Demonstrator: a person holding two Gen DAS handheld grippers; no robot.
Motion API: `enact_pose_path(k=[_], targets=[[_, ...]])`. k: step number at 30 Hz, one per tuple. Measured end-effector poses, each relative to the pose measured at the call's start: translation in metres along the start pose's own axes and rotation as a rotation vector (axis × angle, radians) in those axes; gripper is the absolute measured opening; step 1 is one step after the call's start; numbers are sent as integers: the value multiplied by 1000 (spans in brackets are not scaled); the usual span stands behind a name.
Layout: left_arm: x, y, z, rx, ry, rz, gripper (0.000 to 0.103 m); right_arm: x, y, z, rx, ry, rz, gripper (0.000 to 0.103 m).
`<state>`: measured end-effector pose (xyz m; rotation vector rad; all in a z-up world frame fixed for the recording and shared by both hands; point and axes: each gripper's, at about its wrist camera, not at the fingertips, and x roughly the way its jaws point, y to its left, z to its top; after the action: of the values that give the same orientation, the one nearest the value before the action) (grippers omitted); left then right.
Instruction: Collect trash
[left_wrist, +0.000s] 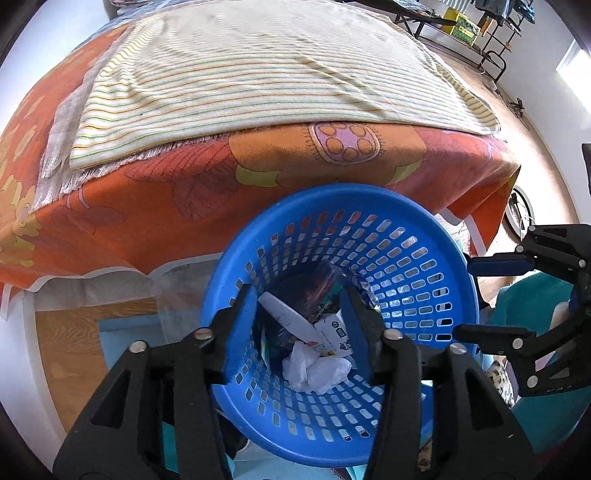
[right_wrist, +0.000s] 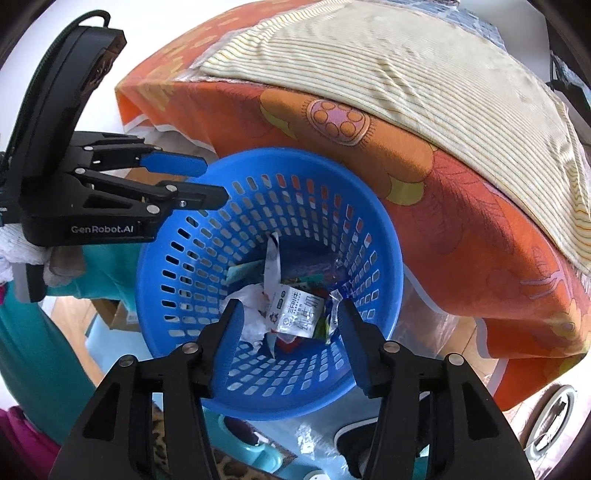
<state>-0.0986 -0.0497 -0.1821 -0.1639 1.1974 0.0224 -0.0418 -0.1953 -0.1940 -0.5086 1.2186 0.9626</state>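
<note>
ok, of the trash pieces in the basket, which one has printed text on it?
The small white carton in the blue basket, beside the plain crumpled white paper, which has no lettering.

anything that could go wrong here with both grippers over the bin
The left gripper and right gripper both hang open over the blue basket, close together, so they might knock each other. A white strip stands upright among the trash and could catch on a jaw pulling away.

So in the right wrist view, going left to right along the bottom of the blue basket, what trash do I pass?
Crumpled white tissue → small white printed carton → crinkled clear wrapper, all inside the blue basket.
</note>
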Motion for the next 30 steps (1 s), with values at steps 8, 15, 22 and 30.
enact_pose_path(k=[8, 15, 22, 30], targets=[[-10, 0, 9, -13, -29, 15, 56, -5, -6, 3, 13, -6, -50, 52], [-30, 5, 26, -42, -95, 25, 57, -25, -12, 13, 41, -77, -84, 52], [-50, 2, 45, -45, -161, 26, 62, -53, -27, 29, 92, -166, -118, 52], [-77, -5, 74, -42, -246, 14, 62, -82, -41, 47, 138, -253, -154, 52]])
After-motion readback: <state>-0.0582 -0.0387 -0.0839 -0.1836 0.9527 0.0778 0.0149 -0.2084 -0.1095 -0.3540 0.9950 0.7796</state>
